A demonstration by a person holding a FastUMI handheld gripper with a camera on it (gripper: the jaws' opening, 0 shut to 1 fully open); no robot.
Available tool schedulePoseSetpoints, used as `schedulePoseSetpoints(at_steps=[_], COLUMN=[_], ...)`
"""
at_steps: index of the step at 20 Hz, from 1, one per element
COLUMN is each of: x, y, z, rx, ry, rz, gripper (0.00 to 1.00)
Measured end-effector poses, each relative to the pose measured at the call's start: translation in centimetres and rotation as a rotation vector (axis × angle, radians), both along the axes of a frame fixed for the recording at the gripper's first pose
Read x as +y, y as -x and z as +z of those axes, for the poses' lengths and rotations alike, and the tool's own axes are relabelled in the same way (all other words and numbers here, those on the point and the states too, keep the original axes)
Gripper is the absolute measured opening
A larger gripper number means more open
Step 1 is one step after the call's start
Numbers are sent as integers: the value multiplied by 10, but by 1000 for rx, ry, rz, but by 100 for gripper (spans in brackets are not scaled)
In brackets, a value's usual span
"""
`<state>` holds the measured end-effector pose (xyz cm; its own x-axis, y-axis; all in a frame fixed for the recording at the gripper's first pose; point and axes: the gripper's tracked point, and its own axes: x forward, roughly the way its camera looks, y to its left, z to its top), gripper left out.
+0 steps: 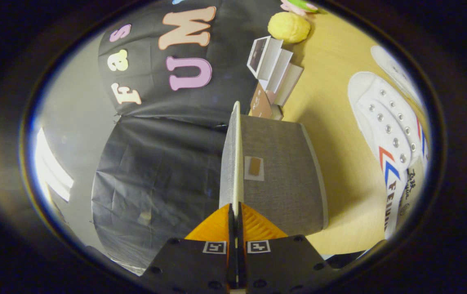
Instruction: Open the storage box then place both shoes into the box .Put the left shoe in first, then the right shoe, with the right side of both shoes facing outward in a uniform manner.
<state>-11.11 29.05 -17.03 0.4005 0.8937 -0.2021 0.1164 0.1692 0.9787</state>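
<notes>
A staged recording booth: black cloth wall (pixel 156 171) behind a wooden tabletop (pixel 331 106) holding props.

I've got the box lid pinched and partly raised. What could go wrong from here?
1. The gripper holds the thin lid only at its edge; it might slip out and the lid drop back onto the storage box.
2. Swinging the lid further could drag or tip the light fabric box on the table.
3. The white shoes lie close beside the box; a sliding box might bump them.
</notes>
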Motion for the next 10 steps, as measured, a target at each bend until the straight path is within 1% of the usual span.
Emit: schedulePoseSetpoints(at_steps=[1, 5, 7, 10], x=[4, 6, 14, 28], y=[3, -10, -12, -21], z=[6, 47, 66, 93], rx=[-12, -67, -105, -159], ry=[2, -21, -19, -14], rz=[20, 10, 22, 16], gripper=[5, 5, 5, 5])
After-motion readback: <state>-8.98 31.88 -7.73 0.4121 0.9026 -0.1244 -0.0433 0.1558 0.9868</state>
